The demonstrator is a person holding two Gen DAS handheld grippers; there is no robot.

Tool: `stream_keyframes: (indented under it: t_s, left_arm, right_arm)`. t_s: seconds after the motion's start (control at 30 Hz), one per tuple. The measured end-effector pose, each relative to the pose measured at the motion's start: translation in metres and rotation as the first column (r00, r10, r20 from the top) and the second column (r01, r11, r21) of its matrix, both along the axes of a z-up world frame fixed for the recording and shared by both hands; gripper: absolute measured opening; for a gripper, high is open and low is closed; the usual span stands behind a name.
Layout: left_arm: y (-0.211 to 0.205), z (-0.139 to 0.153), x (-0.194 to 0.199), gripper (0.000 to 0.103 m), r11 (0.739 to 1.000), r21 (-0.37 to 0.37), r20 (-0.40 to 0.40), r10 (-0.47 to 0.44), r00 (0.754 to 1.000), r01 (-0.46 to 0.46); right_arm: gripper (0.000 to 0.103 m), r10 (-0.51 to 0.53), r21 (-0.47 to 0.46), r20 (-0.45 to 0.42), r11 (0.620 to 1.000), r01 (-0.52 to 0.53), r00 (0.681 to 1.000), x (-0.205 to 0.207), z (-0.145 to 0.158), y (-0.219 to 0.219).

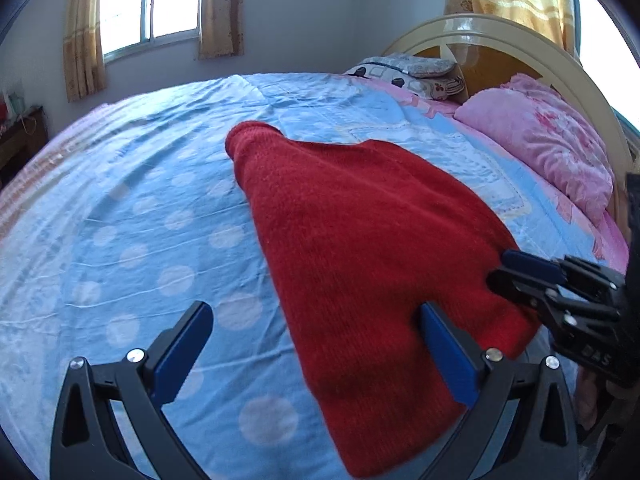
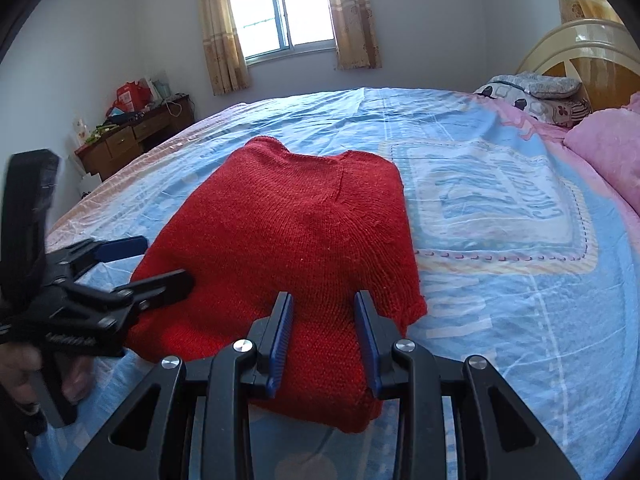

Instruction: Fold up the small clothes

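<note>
A red knitted sweater (image 1: 352, 232) lies folded lengthwise on the blue dotted bed sheet (image 1: 140, 220). My left gripper (image 1: 316, 320) is open wide at its near edge, one finger on the sheet and one over the knit. It also shows in the right wrist view (image 2: 160, 260). The sweater (image 2: 304, 224) fills the middle of the right wrist view. My right gripper (image 2: 324, 300) is partly closed with the sweater's near hem bunched between its fingers. In the left wrist view it (image 1: 504, 268) presses the sweater's right edge.
Pink pillows (image 1: 548, 140) and a patterned pillow (image 1: 404, 72) lie by the curved headboard (image 1: 500, 36) at the right. A wooden desk (image 2: 132, 136) with clutter stands by the far left wall under the window (image 2: 280, 12).
</note>
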State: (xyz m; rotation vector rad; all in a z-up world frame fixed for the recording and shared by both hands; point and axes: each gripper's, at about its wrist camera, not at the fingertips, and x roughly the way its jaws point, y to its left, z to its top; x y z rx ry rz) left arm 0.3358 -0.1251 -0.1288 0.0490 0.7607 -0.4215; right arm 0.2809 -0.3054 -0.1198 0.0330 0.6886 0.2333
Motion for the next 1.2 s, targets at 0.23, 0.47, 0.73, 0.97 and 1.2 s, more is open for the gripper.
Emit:
stream_keyframes:
  t_s: [0.23, 0.47, 0.73, 0.97, 1.2]
  left_arm:
    - [0.037, 0.002, -0.004, 0.103, 0.974, -0.217, -0.02, 0.059, 0.998, -0.062]
    - [0.044, -0.008, 0.007, 0.103, 0.954, -0.285, -0.111, 0.064, 0.992, -0.093]
    - [0.03, -0.013, 0.012, 0.103, 0.969, -0.241, -0.141, 0.013, 0.99, -0.047]
    - [0.021, -0.013, 0.012, 0.103, 0.98, -0.193, -0.143, 0.013, 0.99, -0.041]
    - [0.023, -0.015, 0.013, 0.103, 0.979, -0.2, -0.147, 0.005, 0.989, -0.035]
  right_arm:
    - [0.032, 0.018, -0.027, 0.007, 0.999, -0.018, 1.0, -0.002, -0.002, 0.002]
    - [0.039, 0.043, 0.056, 0.011, 0.997, -0.044, 0.999, -0.004, 0.022, -0.007]
    - [0.083, -0.096, 0.304, -0.049, 0.947, 0.107, 0.994, 0.043, 0.032, -0.07]
    - [0.081, -0.055, 0.458, -0.213, 0.877, 0.149, 0.975, 0.107, -0.001, -0.088]
    - [0.07, 0.006, 0.489, -0.302, 0.859, 0.149, 0.953, 0.151, -0.028, -0.079]
